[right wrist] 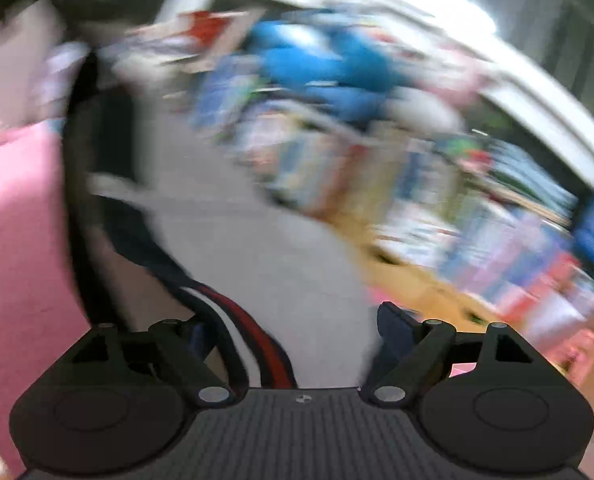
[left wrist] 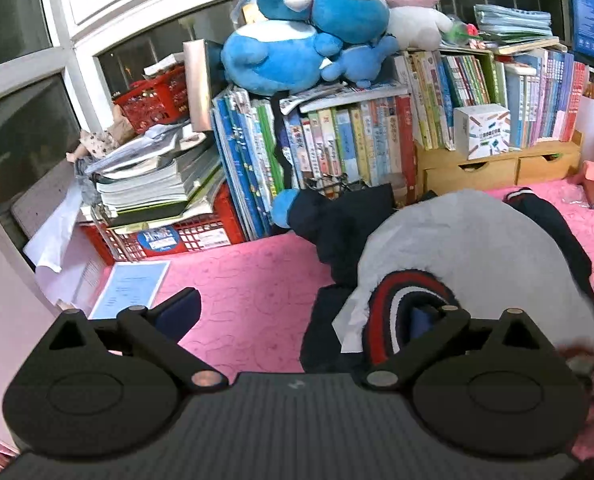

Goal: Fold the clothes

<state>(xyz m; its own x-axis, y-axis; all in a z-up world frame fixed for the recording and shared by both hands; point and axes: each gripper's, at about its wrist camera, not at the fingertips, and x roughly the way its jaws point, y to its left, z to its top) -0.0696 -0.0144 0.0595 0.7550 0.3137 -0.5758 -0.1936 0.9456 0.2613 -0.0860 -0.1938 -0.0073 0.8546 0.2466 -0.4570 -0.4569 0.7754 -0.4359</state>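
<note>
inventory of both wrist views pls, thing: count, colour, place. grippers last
jacket: one, navy with grey lining up and red-white-navy striped collar, on the pink cover at right
pink cover: one, pink, over the surface in front
plush toys: two blue, one pink-white, on top of the books
books: many, mixed colours, upright along the back
paper stack: one, whitish, on a red crate at left
red basket: one, by the window
white box: one, on the wooden drawer unit
blue sheet: one, lying at left
left gripper: black, open, right finger at the collar
right gripper: black, open, jacket between its fingers; view blurred
</note>
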